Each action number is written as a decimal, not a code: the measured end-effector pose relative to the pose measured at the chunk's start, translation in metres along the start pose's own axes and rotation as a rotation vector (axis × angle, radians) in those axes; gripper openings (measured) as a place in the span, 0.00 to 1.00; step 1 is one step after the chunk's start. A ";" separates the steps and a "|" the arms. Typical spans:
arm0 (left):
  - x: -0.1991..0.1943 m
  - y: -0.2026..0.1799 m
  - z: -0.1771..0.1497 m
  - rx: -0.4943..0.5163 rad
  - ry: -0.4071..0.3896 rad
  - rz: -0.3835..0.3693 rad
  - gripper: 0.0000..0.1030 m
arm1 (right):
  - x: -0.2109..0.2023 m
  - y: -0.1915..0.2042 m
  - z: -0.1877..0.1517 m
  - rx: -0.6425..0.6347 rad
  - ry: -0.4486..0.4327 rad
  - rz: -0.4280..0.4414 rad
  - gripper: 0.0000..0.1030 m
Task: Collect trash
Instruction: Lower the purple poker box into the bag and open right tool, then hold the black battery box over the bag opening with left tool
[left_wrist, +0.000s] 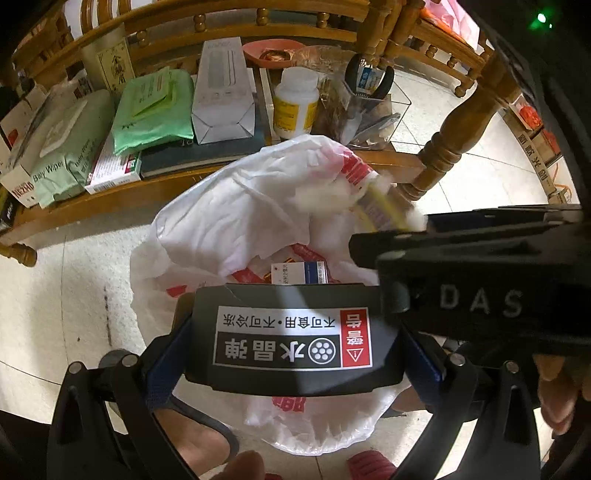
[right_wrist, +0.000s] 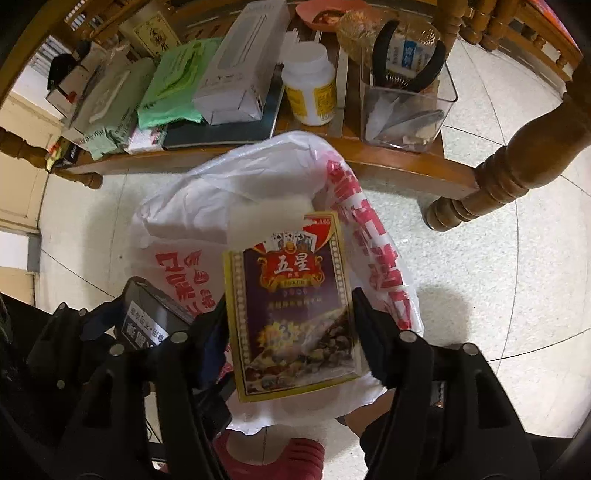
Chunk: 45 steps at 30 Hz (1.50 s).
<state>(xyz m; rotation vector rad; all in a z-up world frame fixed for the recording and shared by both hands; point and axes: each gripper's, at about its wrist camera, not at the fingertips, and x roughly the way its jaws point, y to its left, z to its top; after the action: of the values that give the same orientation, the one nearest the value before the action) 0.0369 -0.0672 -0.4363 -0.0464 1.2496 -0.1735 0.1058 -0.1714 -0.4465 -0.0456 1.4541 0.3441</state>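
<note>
A white plastic bag with red print (left_wrist: 240, 221) stands open on the floor below both grippers; it also shows in the right wrist view (right_wrist: 258, 184). My left gripper (left_wrist: 295, 339) is shut on a black box with a white and red label (left_wrist: 291, 336), held over the bag's mouth; the box also shows in the right wrist view (right_wrist: 147, 317). My right gripper (right_wrist: 291, 317) is shut on a purple and yellow playing-card box (right_wrist: 291, 306), also over the bag. The right gripper (left_wrist: 373, 236) enters the left wrist view from the right. A small blue and white box (left_wrist: 299, 273) lies inside the bag.
A low wooden shelf (right_wrist: 388, 166) beyond the bag holds wipe packs (left_wrist: 151, 107), a white carton (left_wrist: 221, 96), a white and yellow bottle (left_wrist: 295, 107) and a clear box with pliers (right_wrist: 406, 99). A turned wooden leg (right_wrist: 517, 166) stands at right. Feet in red slippers (right_wrist: 273, 458) are below.
</note>
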 end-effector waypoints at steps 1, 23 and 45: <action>0.001 0.001 -0.001 -0.009 0.007 -0.009 0.94 | 0.001 -0.001 0.000 0.007 0.000 0.004 0.77; 0.000 0.004 -0.003 0.009 0.012 0.021 0.94 | 0.000 -0.007 -0.003 0.045 0.039 0.041 0.82; -0.004 -0.002 -0.001 0.027 -0.002 0.026 0.94 | -0.009 -0.021 0.000 0.101 0.012 0.044 0.82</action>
<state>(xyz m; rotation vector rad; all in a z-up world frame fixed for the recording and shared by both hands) 0.0348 -0.0684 -0.4327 -0.0071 1.2456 -0.1681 0.1105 -0.1935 -0.4417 0.0662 1.4838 0.3064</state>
